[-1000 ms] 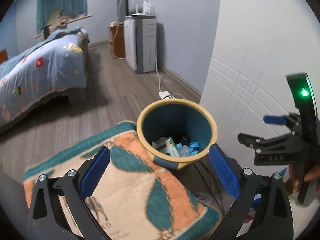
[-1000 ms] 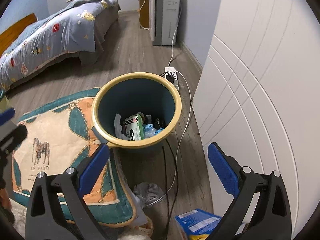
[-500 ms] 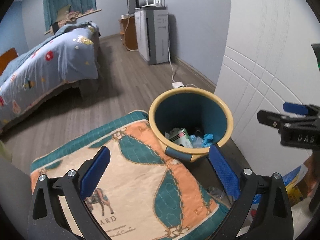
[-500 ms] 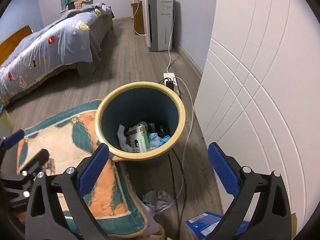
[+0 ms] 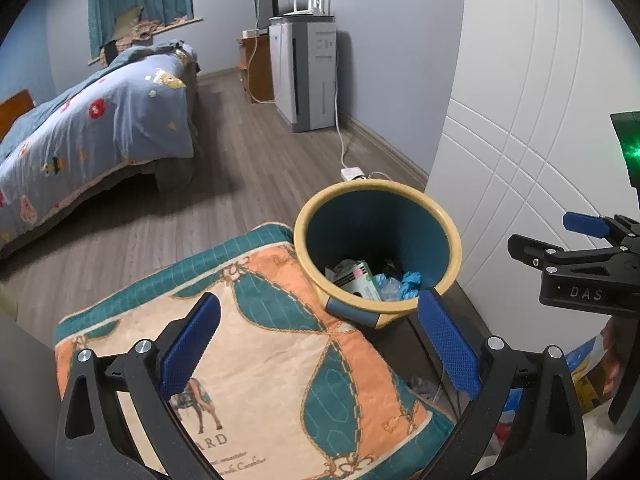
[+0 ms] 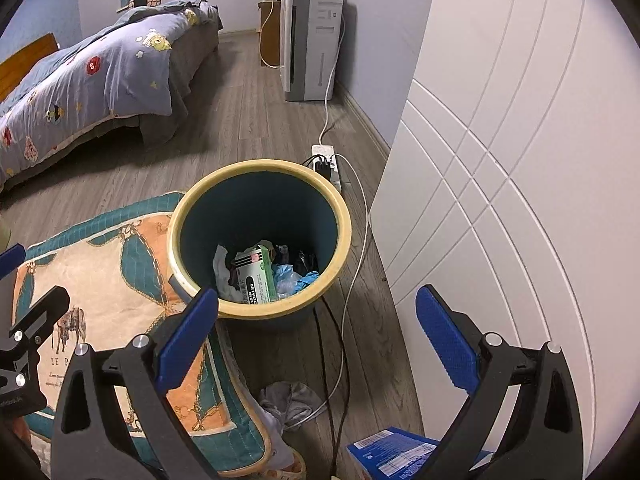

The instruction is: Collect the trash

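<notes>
Both views have pulled back; blue package (image 6: 396, 456) stays cut off.

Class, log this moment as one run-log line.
left tongs: open, empty | right tongs: open, empty | bin: upright, holds trash | blue box: on floor, uncollected

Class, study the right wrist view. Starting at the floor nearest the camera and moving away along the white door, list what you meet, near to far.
blue packet → grey crumpled cloth → trash bin → power strip → white air purifier
</notes>
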`<action>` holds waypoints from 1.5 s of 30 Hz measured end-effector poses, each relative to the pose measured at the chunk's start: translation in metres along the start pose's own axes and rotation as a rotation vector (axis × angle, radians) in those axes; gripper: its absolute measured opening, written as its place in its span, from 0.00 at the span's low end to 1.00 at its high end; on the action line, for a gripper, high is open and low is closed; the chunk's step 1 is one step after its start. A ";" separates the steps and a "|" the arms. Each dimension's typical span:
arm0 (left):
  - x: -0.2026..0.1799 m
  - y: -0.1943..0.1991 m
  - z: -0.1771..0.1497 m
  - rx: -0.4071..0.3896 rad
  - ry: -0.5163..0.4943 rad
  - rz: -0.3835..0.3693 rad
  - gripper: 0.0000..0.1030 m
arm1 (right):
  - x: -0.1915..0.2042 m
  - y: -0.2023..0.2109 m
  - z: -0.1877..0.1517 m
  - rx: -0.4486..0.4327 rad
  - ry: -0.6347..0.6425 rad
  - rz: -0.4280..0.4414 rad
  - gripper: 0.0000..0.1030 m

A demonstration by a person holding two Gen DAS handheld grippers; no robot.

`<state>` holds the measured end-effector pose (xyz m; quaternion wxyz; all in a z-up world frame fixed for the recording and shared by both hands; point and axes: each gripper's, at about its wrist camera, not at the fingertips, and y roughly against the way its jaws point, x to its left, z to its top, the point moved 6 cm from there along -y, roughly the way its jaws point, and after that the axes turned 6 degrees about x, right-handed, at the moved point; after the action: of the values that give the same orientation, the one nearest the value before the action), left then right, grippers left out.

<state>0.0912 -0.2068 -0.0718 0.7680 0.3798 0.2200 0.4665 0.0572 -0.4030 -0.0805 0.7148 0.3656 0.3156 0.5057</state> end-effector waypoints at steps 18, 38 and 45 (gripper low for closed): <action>-0.006 -0.001 0.000 -0.009 -0.023 0.006 0.95 | -0.007 -0.005 -0.002 0.013 -0.008 0.002 0.94; -0.006 0.000 -0.001 -0.009 -0.033 -0.002 0.95 | -0.006 -0.006 -0.005 0.023 0.002 0.005 0.94; -0.005 0.000 -0.001 -0.006 -0.037 0.004 0.95 | -0.005 -0.007 -0.003 0.028 0.018 0.007 0.94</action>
<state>0.0881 -0.2108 -0.0730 0.7720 0.3865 0.2036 0.4617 0.0562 -0.4088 -0.0877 0.7049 0.3720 0.3278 0.5073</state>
